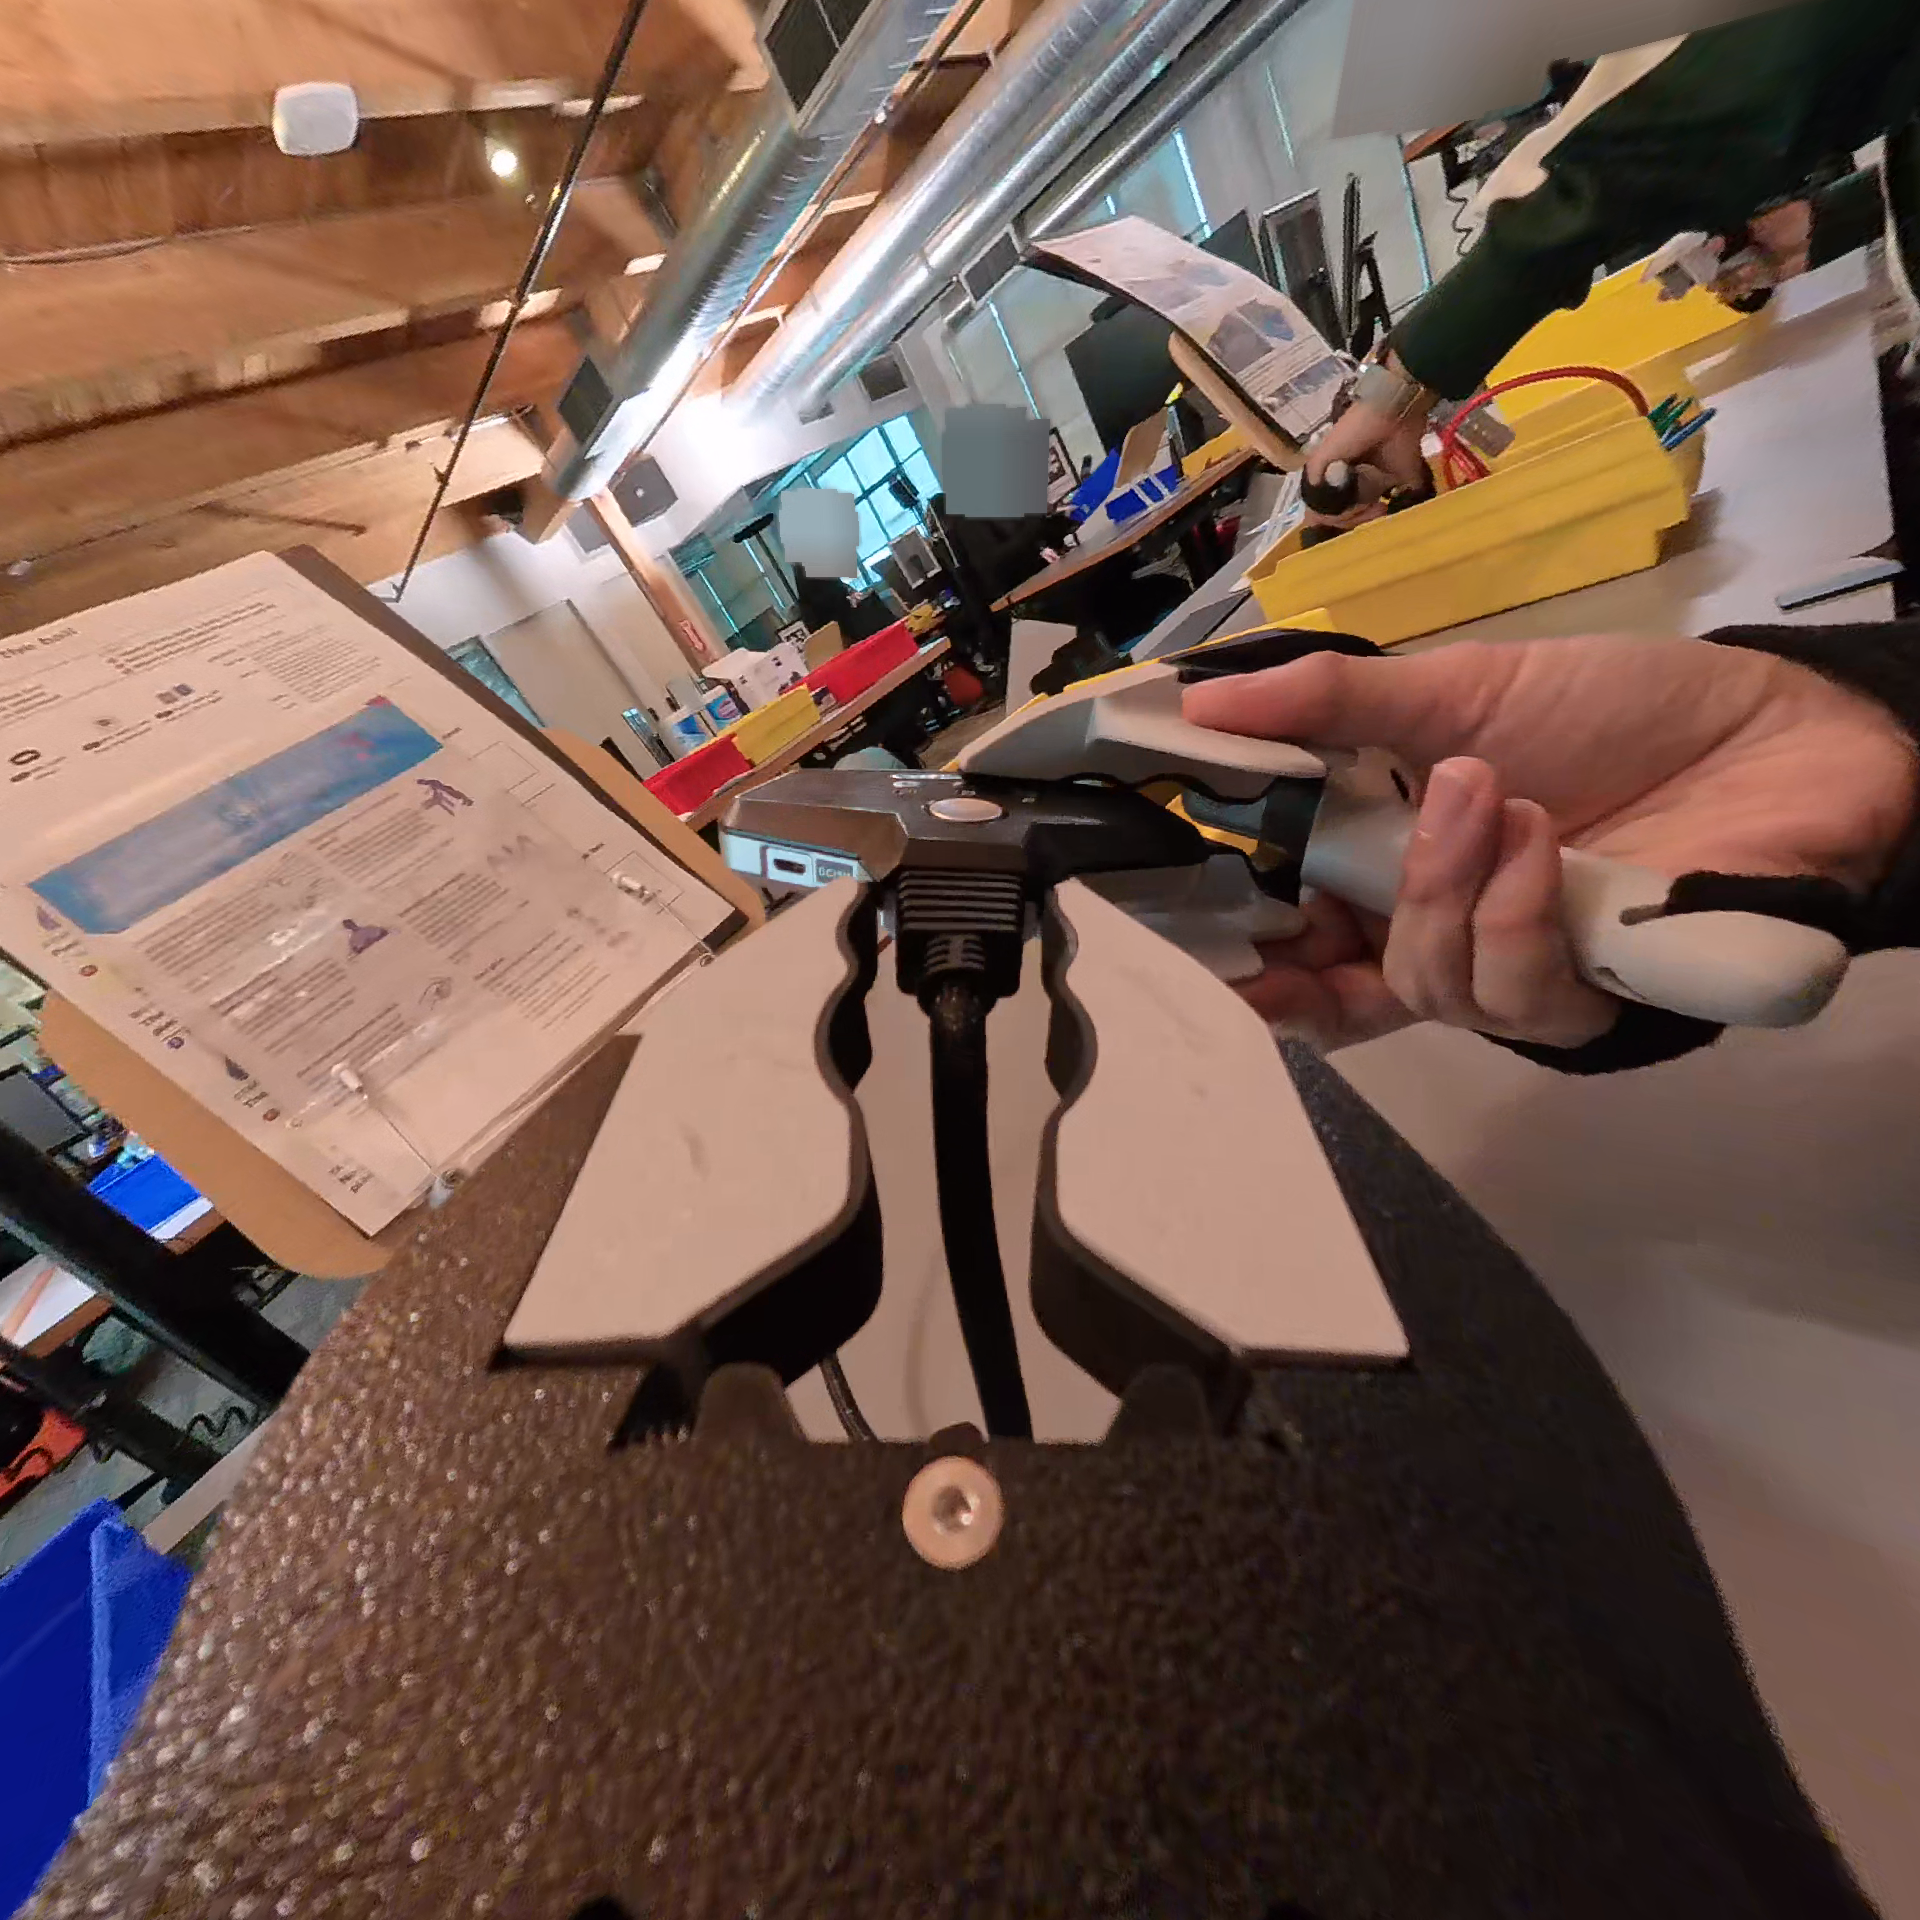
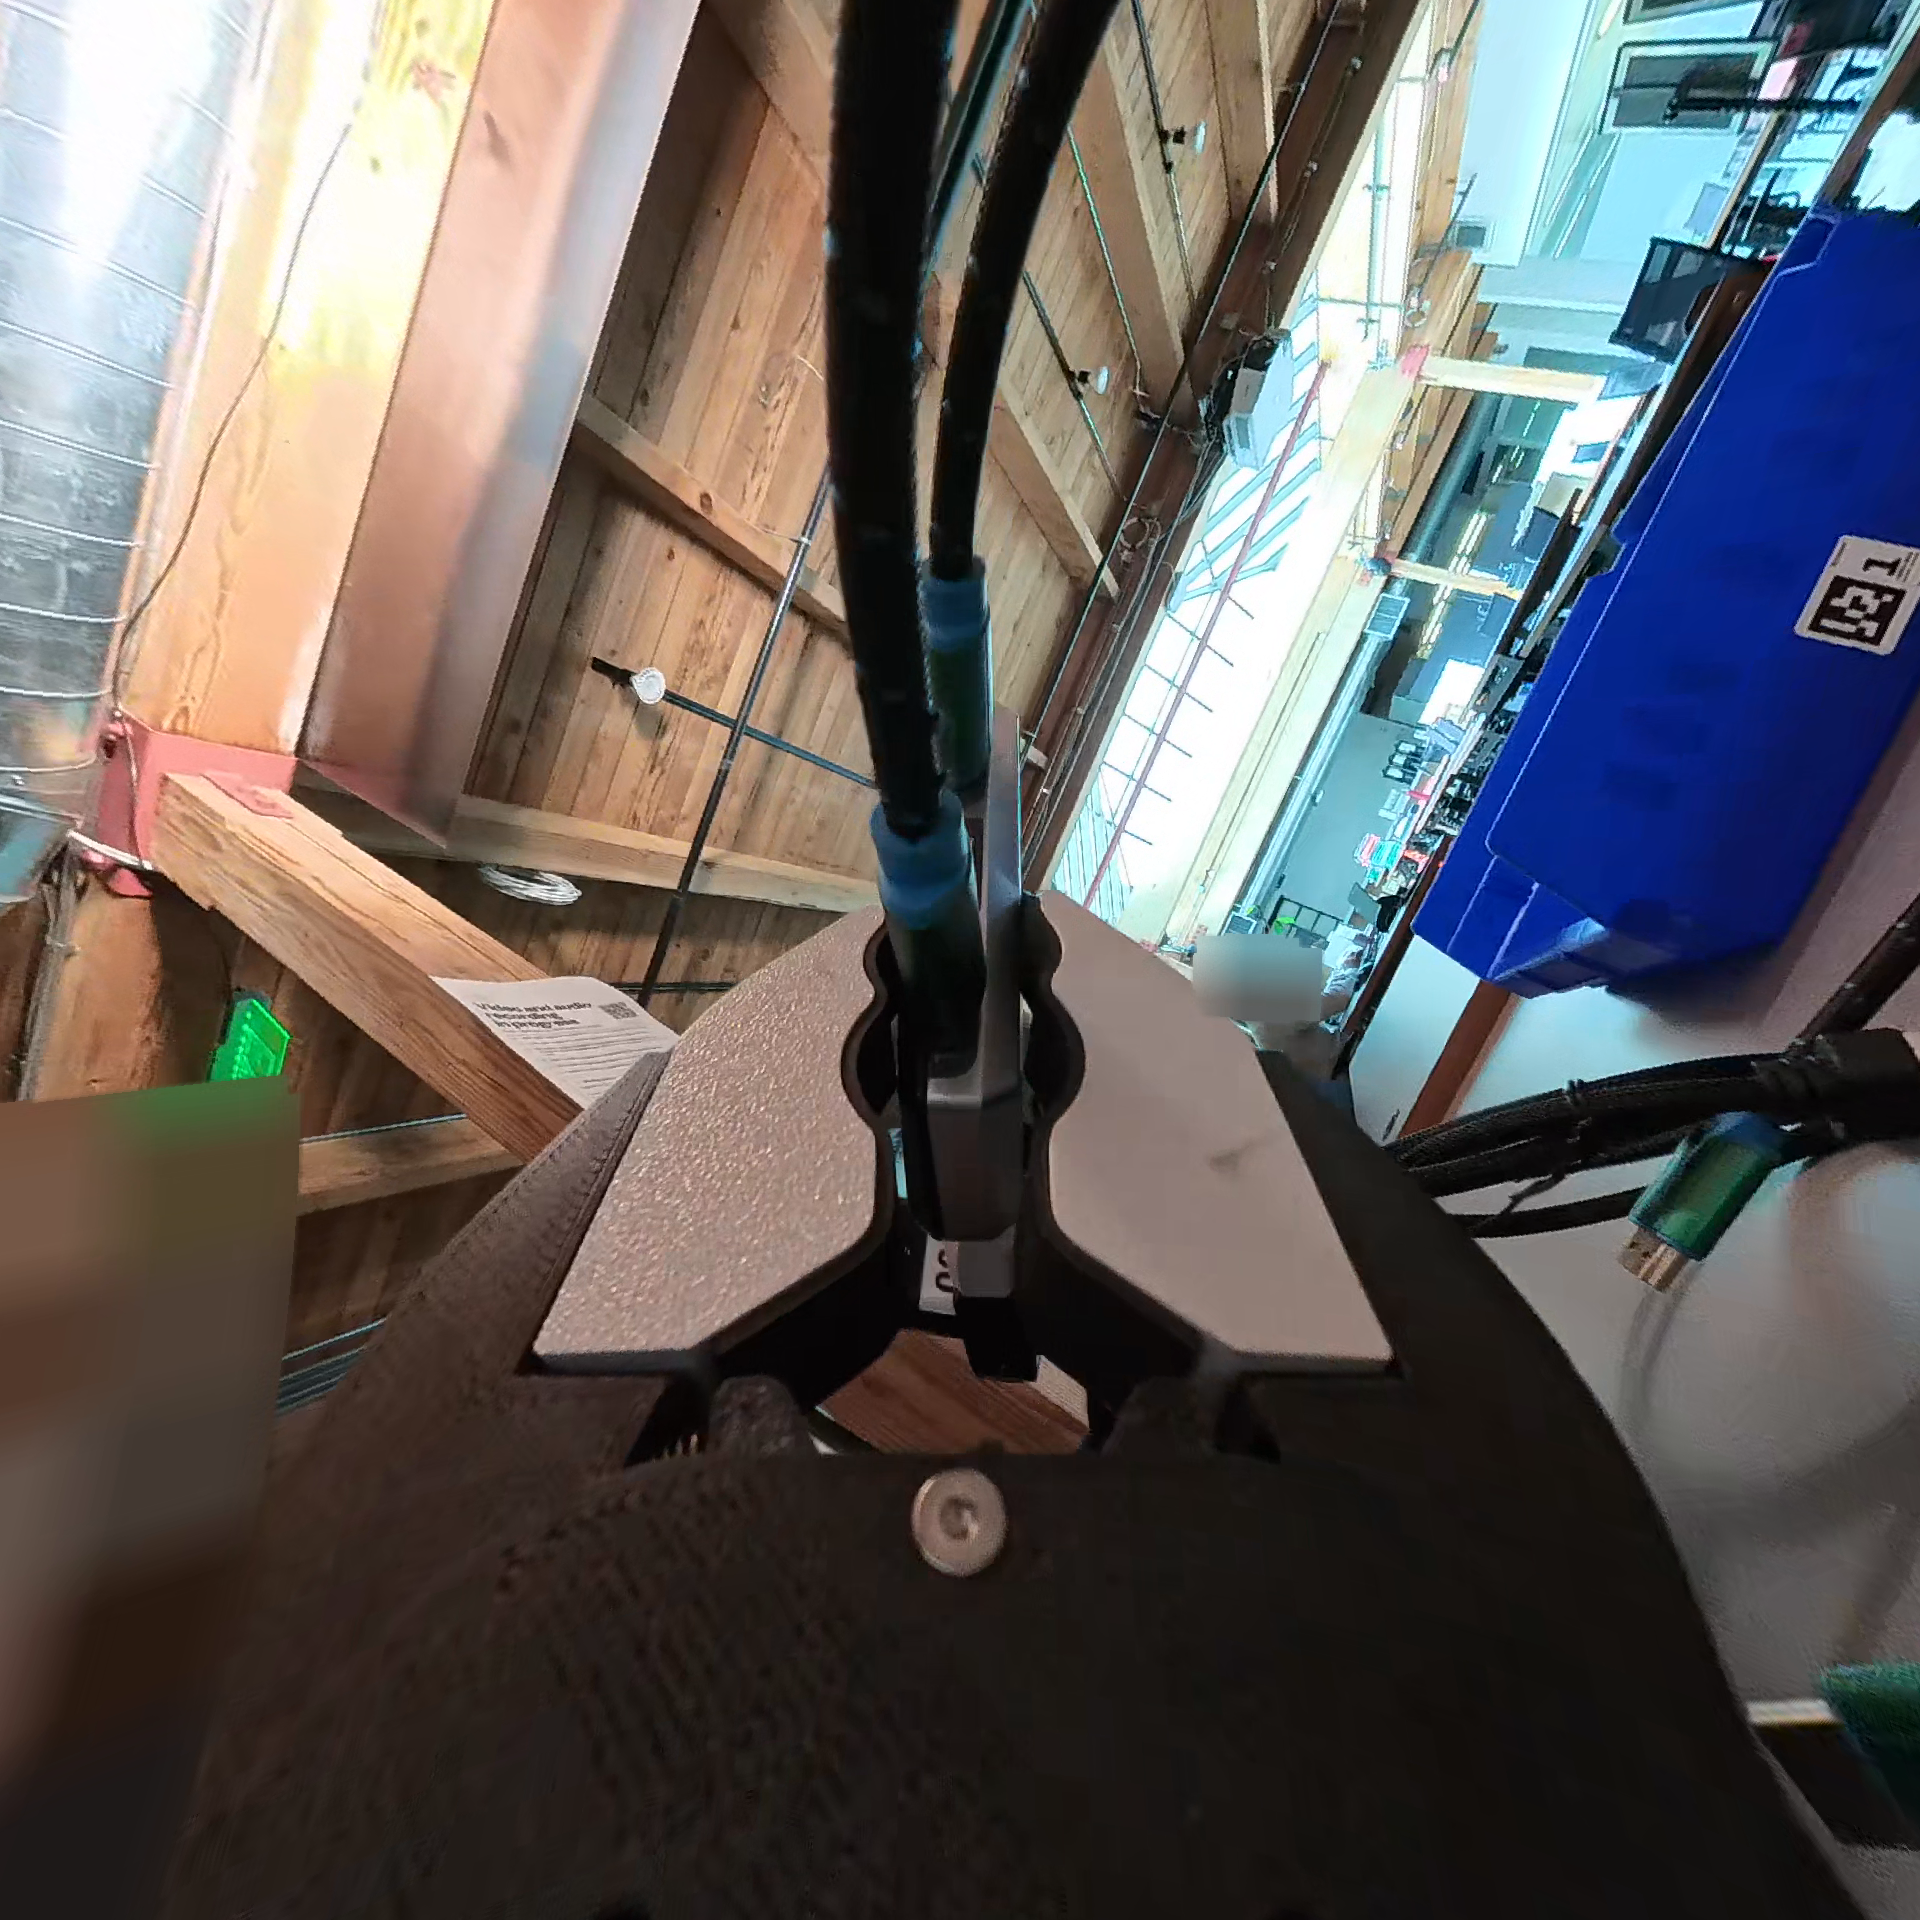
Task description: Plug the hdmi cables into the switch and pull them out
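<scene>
**Left wrist view: black plug held at the switch, both grippers engaged**

Left wrist view is showing the left gripper (image 1: 961, 935) at frame centre, its jaws pinching the ribbed black HDMI plug (image 1: 958, 914), whose nose is meeting the edge of the small grey-and-black metal HDMI switch (image 1: 935, 821). The right gripper (image 1: 1195, 821), held by a person's hand (image 1: 1558, 821) at centre right, is clamping that switch. In the right wrist view the right gripper (image 2: 961, 1049) is pinching the switch body (image 2: 987, 1122) with its jaws, while two black braided cables with blue-and-green collars (image 2: 914, 883) are rising from it toward the top of the frame.

For this step, judging by the pose, keeping the plug square to its port and moving it straight along the cable axis matters; any twist would be loading the port.

A loose green-collared plug (image 2: 1694, 1195) is lying at centre right on the pale table (image 2: 1766, 1403). A yellow plastic bin (image 1: 1486, 540) at upper right is holding red wire; a blue bin (image 2: 1714, 623) is showing no contents.
</scene>
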The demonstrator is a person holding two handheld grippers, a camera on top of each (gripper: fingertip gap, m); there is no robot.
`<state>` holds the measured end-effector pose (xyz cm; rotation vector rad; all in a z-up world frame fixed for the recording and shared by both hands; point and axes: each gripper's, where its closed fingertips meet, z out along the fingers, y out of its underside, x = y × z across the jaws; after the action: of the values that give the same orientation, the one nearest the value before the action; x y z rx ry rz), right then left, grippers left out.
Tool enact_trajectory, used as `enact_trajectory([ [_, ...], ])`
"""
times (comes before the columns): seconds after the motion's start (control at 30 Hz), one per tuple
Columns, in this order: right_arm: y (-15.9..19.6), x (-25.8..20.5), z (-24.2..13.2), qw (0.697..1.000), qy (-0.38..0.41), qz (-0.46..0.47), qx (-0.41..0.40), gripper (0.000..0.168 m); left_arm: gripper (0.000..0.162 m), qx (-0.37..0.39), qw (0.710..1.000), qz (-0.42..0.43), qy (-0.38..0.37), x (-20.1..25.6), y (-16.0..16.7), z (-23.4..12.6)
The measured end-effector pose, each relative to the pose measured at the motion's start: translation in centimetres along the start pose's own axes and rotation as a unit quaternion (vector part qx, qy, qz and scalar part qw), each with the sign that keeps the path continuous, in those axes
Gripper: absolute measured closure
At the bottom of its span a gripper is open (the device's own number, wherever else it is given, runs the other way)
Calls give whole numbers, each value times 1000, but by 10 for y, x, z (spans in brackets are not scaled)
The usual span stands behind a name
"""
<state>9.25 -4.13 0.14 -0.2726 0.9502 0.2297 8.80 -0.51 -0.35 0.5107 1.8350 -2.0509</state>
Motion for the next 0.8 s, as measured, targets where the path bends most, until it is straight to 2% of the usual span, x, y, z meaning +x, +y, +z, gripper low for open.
enact_trajectory([
  [0.37, -3, 12, 1, 999, 20, -47, 3, 147, 140, 15, 1000, -22, 7, -6, 15, -3],
  [0.5, -10, 25, 3, 997, 40, -69, -5, 147, 140, 16, 997, -63, 43, -13, 30, 2],
  [0.67, -16, 36, 25, 992, 40, -110, -55, 144, 140, 40, 988, -138, 49, -37, 42, 0],
  [0.8, -9, 44, 50, 976, 34, -165, -141, 134, 140, 46, 982, -177, 39, -61, 43, -12],
])
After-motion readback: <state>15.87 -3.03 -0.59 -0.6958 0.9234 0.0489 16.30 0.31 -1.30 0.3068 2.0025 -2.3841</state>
